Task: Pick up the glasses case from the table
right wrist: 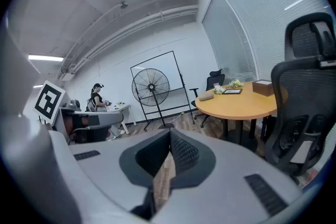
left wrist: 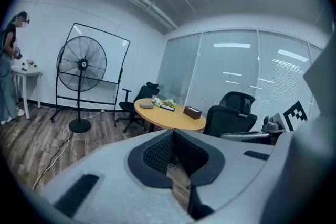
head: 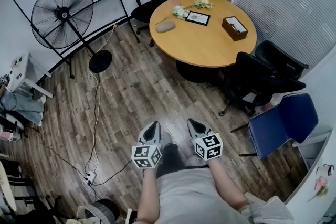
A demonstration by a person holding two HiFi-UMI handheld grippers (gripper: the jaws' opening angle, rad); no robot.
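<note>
So we've got our left tongs [head: 153, 128] and right tongs [head: 193, 126] both closed tight with nothing between them, held low over the wood-plank floor [head: 136, 86] and well short of the round light-wood counter [head: 210, 47]. The grey-beige oval glasses case [head: 165, 27] sits shut near the counter's left edge in the head view, just beside a small bunch of pale flowers [head: 180, 11] and near a black-framed picture [head: 198, 18]. Over on the right side, the open dark-brown rectangular box [head: 239, 34] has something pale inside, too small for us to tell what.

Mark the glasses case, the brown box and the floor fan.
glasses case [head: 165, 27], head view, middle of its top.
brown box [head: 234, 29], head view, its centre.
floor fan [head: 62, 14], head view, hub of the grille.
</note>
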